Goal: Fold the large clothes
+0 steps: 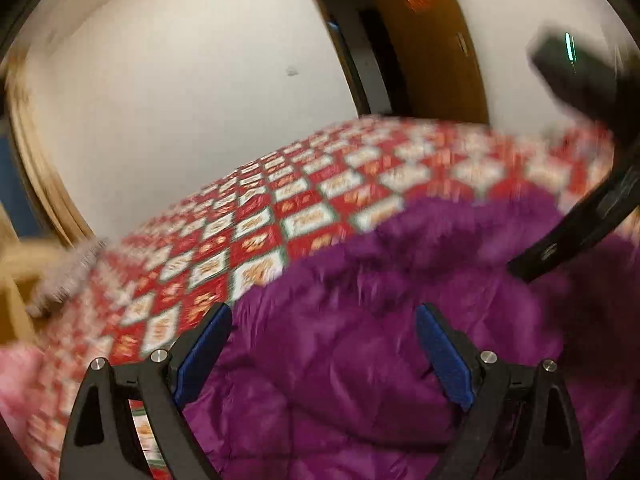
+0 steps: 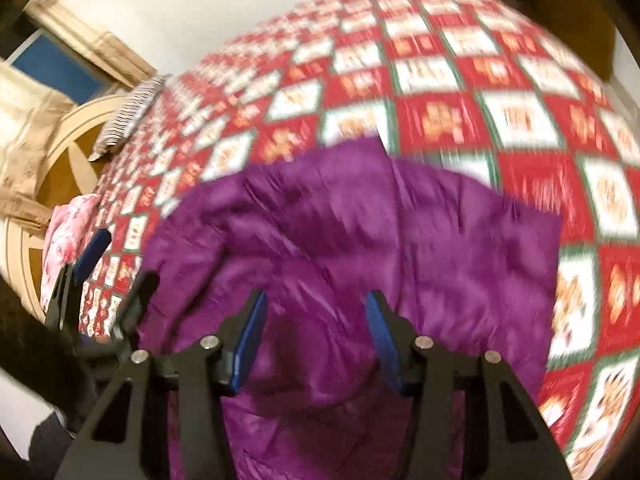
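A large purple quilted garment [image 2: 360, 240] lies crumpled on a bed with a red, white and green checked cover [image 2: 460, 80]. It also fills the lower part of the left wrist view [image 1: 360, 360]. My left gripper [image 1: 324, 320] is open and empty, just above the garment's left edge. It shows at the left of the right wrist view [image 2: 116, 256]. My right gripper [image 2: 316, 300] is open and empty above the garment's near middle. Its black body shows at the right of the left wrist view [image 1: 580, 220]. Both views are blurred by motion.
A pink cloth [image 2: 68, 236] and a striped pillow [image 2: 128, 112] lie at the bed's left edge. A round wooden frame [image 2: 60, 152] and beige curtain [image 2: 24, 140] stand beyond it. A white wall [image 1: 180, 100] and a brown door [image 1: 432, 40] lie behind the bed.
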The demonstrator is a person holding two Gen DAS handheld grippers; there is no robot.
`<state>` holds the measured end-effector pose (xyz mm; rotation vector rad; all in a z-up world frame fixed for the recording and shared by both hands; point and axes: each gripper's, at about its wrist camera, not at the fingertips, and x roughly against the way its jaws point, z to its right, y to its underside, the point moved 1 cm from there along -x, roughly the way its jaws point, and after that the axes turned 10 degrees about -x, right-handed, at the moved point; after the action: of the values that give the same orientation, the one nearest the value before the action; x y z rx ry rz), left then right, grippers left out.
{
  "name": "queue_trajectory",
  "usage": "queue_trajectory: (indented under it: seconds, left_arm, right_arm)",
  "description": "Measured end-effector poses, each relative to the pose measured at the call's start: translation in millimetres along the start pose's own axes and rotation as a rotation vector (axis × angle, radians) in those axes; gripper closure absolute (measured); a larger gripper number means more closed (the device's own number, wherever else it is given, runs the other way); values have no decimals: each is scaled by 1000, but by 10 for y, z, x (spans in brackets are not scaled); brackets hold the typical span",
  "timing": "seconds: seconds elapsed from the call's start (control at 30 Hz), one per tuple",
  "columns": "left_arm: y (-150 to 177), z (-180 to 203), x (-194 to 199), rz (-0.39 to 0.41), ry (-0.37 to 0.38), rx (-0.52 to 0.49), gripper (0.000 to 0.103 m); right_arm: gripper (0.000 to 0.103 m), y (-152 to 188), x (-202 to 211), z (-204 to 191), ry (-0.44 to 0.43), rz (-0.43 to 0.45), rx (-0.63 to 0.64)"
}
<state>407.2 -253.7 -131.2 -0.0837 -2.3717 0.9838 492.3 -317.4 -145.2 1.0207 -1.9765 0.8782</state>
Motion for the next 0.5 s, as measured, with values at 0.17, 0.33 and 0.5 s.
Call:
queue_trajectory:
  seconds: [0.17,0.33,0.5]
  left_arm:
    - [448,-138,-230,-121,-4,-30,10]
    - [576,-476,-206,-146,21,65,10]
    - [321,-759,29,-68,-10,158,10]
  right_arm:
    - [84,439,-149,-127,-24,-80,56]
    - [88,655,-298,-299,-7,-118,129]
    - [83,550,69,-290,73,14,128]
